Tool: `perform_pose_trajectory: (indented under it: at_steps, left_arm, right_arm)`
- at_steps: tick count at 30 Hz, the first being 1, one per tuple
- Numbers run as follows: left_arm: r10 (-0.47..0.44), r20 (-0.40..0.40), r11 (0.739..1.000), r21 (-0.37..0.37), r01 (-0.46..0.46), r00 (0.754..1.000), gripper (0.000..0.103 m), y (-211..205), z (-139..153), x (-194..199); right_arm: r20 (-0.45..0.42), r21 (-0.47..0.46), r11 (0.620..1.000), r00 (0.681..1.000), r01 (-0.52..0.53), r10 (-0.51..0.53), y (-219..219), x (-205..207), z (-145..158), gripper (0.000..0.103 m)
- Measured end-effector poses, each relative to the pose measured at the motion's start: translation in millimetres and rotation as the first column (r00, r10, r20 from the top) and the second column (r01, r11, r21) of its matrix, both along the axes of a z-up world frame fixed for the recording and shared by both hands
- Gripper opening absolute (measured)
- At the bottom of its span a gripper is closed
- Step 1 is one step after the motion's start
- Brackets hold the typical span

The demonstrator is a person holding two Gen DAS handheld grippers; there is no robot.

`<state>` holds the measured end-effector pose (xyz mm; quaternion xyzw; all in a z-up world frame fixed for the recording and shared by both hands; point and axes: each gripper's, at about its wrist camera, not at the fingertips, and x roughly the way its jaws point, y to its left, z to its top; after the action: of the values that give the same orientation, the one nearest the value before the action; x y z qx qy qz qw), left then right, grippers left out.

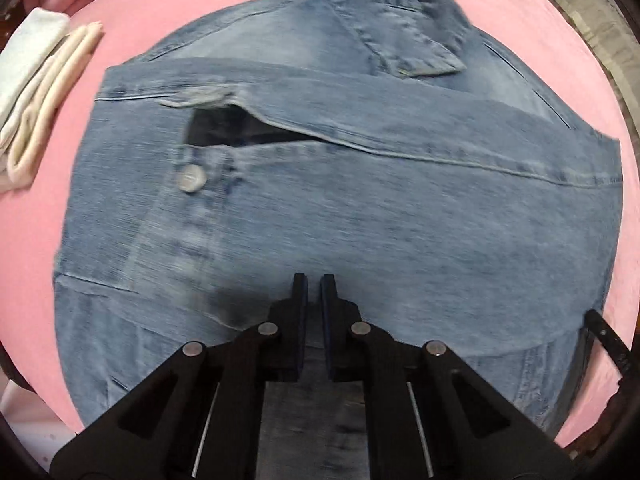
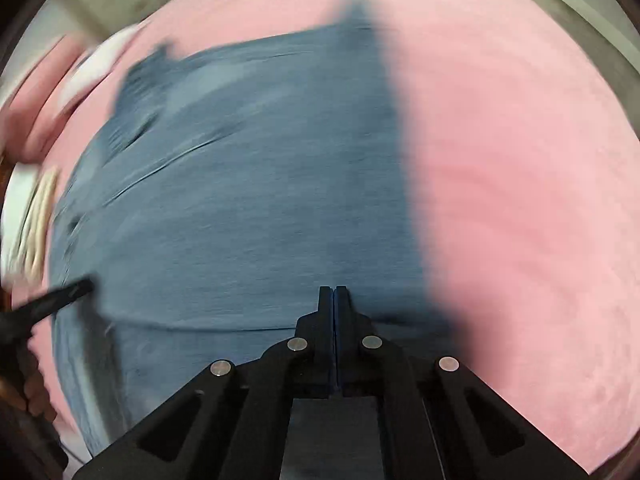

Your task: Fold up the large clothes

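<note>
- Denim jacket lies flat on the pink bed, sleeves folded in, collar at far end.
- Left tool nearly together, right tool fully together, both at near hem; whether cloth is pinched, can't tell.
- Check both grips hold all layers, then lift evenly w/ both hands toward the collar.
- Avoid the folded towels far left.

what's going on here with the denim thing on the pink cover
A person is folding a denim jacket on a pink bedspread with a handheld gripper in each hand. The sleeves are already folded across the body. The left gripper is nearly shut and the right gripper is shut, both at the jacket's near edge; whether either pinches cloth is unclear. Folded pale clothes lie beside the jacket.
</note>
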<state>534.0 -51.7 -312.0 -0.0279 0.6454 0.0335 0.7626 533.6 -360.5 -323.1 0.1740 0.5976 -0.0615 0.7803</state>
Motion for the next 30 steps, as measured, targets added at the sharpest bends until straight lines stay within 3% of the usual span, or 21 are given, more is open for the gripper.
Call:
perform_pose_trajectory:
  at_steps: [2,5,8,9,11,15,20,22,25,27,30]
  left_arm:
    - [0.018,0.0,1.0,0.018,-0.018,1.0,0.006,5.1,-1.9,3.3]
    - [0.041,-0.016,0.999,0.009,-0.041,0.999,0.006,6.3,-2.5,7.0]
    - [0.016,-0.02,1.0,0.022,-0.016,1.0,0.006,-3.8,2.7,11.4]
    - [0.0,-0.011,1.0,0.011,0.0,1.0,0.006,-9.7,4.9,14.3]
    - [-0.034,0.018,0.999,-0.028,0.034,0.999,0.007,-23.0,10.8,21.7]
    - [-0.093,0.096,0.992,-0.078,0.1,0.991,0.007,-52.4,21.1,50.3]
    - [-0.076,0.092,0.996,-0.033,0.08,0.993,0.007,-50.7,4.5,96.7]
    - [-0.052,0.095,0.998,-0.038,0.056,0.994,0.007,-44.8,-0.7,108.4]
    - [-0.03,0.108,1.0,-0.006,0.03,0.994,0.007,-30.7,-2.9,120.9]
    - [-0.008,0.114,1.0,0.013,0.007,0.993,0.007,-18.9,-4.6,124.5]
    - [0.03,0.113,0.999,0.025,-0.033,0.993,0.007,0.2,-10.9,127.0]
  right_arm:
    - [0.002,-0.008,1.0,1.0,-0.003,0.003,-6.6,1.6,2.4,0.0]
    - [-0.007,-0.181,0.981,0.998,-0.064,0.063,9.7,11.3,7.6,0.0]
    - [-0.012,-0.338,0.941,1.0,-0.011,0.008,26.3,27.5,19.3,0.0]
    - [0.004,-0.339,0.941,1.0,0.016,-0.015,27.6,32.8,24.0,0.0]
    - [0.081,-0.24,0.971,0.997,0.001,0.019,36.4,41.8,29.2,0.0]
    - [0.138,-0.073,0.976,0.967,-0.206,0.215,68.6,79.4,18.2,0.0]
    - [0.151,0.003,0.983,0.972,-0.182,0.179,59.5,128.0,-7.0,0.0]
    - [0.17,0.006,0.986,0.972,-0.168,0.165,46.3,142.2,-10.0,0.0]
    - [0.213,-0.146,0.985,0.97,-0.087,0.118,29.5,160.3,-7.3,0.0]
    - [0.215,-0.056,0.998,0.976,-0.032,0.044,-2.2,165.9,-8.1,0.0]
    - [0.219,-0.184,0.982,0.976,0.047,-0.006,-32.0,162.0,-1.2,0.0]
